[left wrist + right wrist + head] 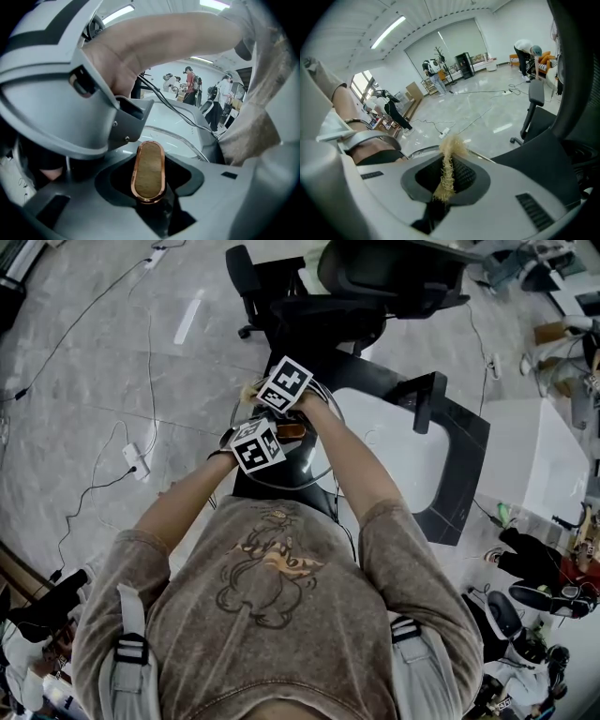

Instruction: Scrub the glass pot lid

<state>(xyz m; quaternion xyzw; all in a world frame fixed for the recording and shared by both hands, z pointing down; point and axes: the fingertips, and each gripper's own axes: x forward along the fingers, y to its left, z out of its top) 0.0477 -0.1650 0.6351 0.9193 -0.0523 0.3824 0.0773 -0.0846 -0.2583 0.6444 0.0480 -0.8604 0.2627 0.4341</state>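
Observation:
The glass pot lid (322, 465) is held up in front of my chest, its rim a thin ring round both grippers. My left gripper (256, 446) is shut on the lid's knob (148, 171), a wooden oval with a copper rim, which stands upright between the jaws. The glass (176, 140) curves away beyond it. My right gripper (284, 385) is just past the left one. It is shut on a yellow fibre scrubber (447, 172), whose frayed tuft sticks out at the lid's rim (419, 151).
A black office chair (380, 282) stands close ahead. A white table with a black frame (464, 460) lies to the right. Cables and a power strip (134, 458) lie on the grey floor at left. Several people stand far off in the room.

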